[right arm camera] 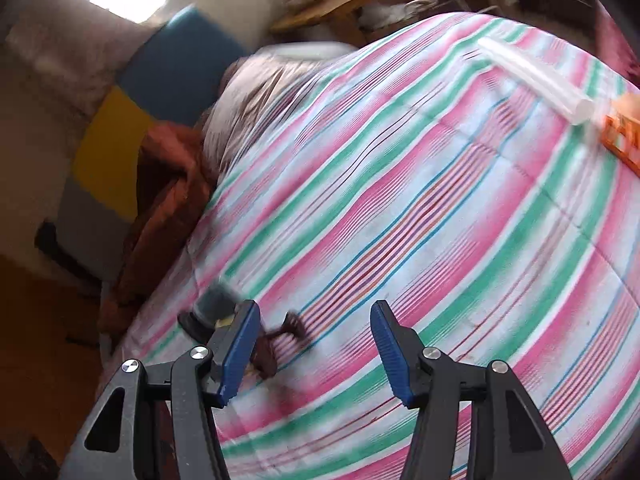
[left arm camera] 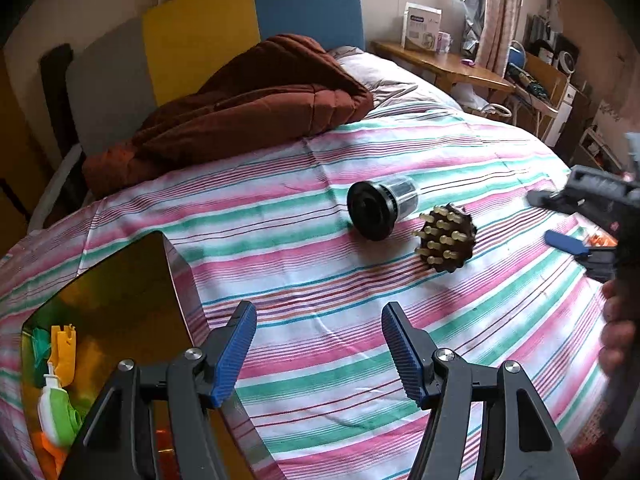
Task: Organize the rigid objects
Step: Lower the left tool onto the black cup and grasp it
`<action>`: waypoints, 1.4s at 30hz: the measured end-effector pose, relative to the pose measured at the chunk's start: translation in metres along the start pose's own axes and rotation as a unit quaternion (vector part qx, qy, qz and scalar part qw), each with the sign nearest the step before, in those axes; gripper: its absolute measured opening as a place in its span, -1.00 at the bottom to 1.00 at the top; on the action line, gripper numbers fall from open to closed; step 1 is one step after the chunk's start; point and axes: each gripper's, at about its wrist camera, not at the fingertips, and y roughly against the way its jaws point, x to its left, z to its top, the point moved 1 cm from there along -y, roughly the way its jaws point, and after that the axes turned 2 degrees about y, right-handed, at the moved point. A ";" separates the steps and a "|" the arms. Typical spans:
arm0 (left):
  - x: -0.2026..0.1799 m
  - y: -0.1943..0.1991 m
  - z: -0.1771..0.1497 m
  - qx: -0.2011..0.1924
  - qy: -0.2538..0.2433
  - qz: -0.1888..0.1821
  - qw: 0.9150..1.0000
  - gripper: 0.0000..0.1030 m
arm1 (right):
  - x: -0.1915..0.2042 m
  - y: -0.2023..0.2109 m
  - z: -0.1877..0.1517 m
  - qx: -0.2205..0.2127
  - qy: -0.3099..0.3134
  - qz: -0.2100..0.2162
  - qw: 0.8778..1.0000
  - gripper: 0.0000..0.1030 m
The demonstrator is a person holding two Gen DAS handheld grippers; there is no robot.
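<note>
No writing can be read anywhere: the white carton (left arm camera: 422,26) on the far wooden desk (left arm camera: 444,62) carries a blue label too small to make out, and the orange packet (right arm camera: 622,136) at the right edge of the right wrist view shows only blurred marks.

The left gripper (left arm camera: 318,354) hovers over the striped bedsheet (left arm camera: 320,160) with its blue pads apart and nothing between them. Ahead of it, mid-bed, lie a black-capped clear cylinder (left arm camera: 382,208) on its side and, just to its right, a brown knobbed massager (left arm camera: 446,240), the two close but apart. Only this view shows the amber bin (left arm camera: 120,300) at near left, holding green, orange and white plastic pieces, and the brown quilt (left arm camera: 240,108) heaped at the far left. The right gripper (left arm camera: 576,220) enters from the right edge, with fingers of a hand (left arm camera: 618,332) below it.

The right gripper (right arm camera: 314,350), seen in its own blurred view, is also parted and empty. The cylinder and massager sit at its left finger, partly hidden. Only here appears a translucent tube (right arm camera: 536,80) at far right, beside the orange packet.
</note>
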 end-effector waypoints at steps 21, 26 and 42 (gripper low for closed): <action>-0.029 0.028 0.020 -0.090 -0.130 0.058 0.986 0.29 | -0.007 -0.021 -0.004 0.065 -0.029 0.036 0.997 0.16; -0.032 0.027 0.021 -0.090 -0.138 0.057 0.985 0.29 | -0.005 -0.022 -0.004 0.066 -0.023 0.039 0.997 0.16; -0.025 -0.025 0.055 -0.018 -0.139 -0.005 0.990 0.43 | -0.003 -0.021 -0.006 0.073 -0.023 0.054 0.996 0.16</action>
